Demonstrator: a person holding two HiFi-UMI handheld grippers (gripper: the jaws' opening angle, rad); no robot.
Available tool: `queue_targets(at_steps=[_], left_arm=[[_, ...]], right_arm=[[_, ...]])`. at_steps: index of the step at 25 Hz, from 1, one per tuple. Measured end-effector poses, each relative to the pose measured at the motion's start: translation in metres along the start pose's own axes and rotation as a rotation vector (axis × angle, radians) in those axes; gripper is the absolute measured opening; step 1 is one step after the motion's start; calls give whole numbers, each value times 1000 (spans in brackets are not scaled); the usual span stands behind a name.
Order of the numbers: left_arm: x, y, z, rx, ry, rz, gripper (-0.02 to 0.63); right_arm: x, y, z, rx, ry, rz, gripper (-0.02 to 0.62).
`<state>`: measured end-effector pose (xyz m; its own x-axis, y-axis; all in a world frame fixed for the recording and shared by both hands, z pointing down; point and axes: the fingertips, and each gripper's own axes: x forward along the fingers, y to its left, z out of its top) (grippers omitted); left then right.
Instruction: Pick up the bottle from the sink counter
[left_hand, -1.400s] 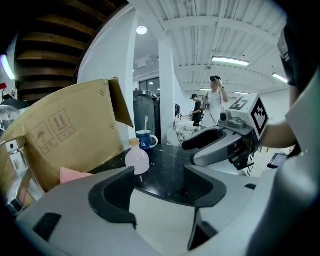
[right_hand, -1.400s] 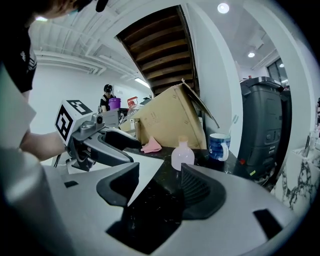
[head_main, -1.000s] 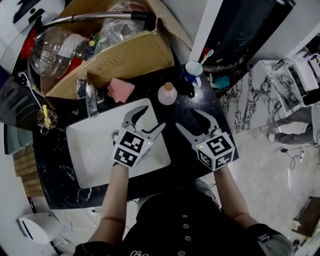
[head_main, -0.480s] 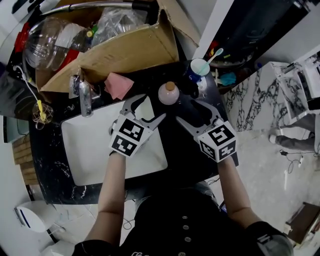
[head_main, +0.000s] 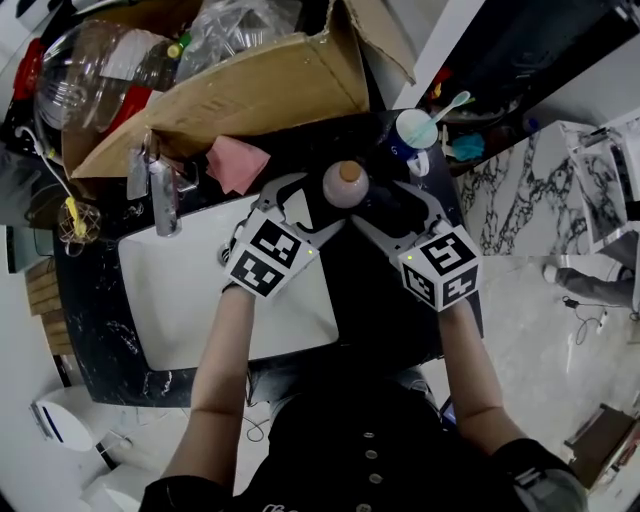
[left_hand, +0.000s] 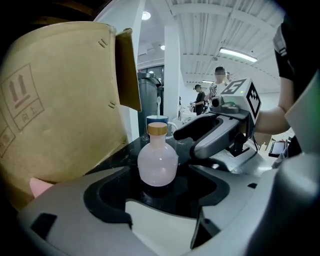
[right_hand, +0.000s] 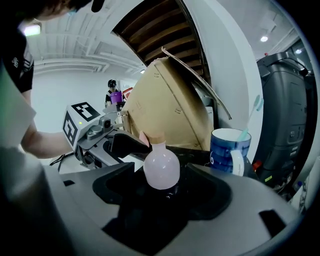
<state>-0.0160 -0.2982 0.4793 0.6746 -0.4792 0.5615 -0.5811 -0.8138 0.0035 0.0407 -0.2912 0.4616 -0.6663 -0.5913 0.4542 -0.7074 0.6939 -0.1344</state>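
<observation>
Approach step before the grab: a small round bottle (head_main: 343, 186) with a pale pink body and a tan cap stands upright on the dark worktop (head_main: 100, 320), just past the jaw tips of both grippers. The left gripper (head_main: 312, 205) and the right gripper (head_main: 378, 205) point at it from opposite sides, so it sits between the two sets of tips. Each gripper's own view shows the bottle centred in the gap ahead of its jaws. Both pairs of jaws have just been opening and stand wide apart, with nothing pressed between the pads and nothing held. A blue mug (head_main: 410, 135) stands beyond the bottle, to the right of the right jaws' line. A cardboard box (head_main: 260, 100) rises to the left of the left jaws, and the white sink (head_main: 190, 300) lies under and behind the left gripper. The next move probably calls for one gripper to slide forward until the bottle's belly sits between its pads, then to close gently, since the round body may slip. The other gripper likely needs to keep clear so the tips do not collide. Bottle shows no label. Only markings seen are upward arrows printed on the box and black-and-white square markers on the gripper cubes; no words can be read.
</observation>
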Motion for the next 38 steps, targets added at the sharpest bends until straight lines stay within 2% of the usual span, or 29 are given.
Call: queue_targets(at_steps=[8, 16, 25, 38], left_arm=[[21, 2, 3, 82, 30, -21, 365], [33, 1, -3, 157, 78, -41, 365], [40, -3, -7, 276, 93, -124, 365], [42, -5, -10, 306, 69, -246, 367]], right_arm=[[20, -8, 3, 17, 11, 15, 319], [36, -9, -6, -15, 100, 85, 322], [46, -7, -11, -40, 159, 155, 337], [56, 0, -14, -13, 207, 260, 328]])
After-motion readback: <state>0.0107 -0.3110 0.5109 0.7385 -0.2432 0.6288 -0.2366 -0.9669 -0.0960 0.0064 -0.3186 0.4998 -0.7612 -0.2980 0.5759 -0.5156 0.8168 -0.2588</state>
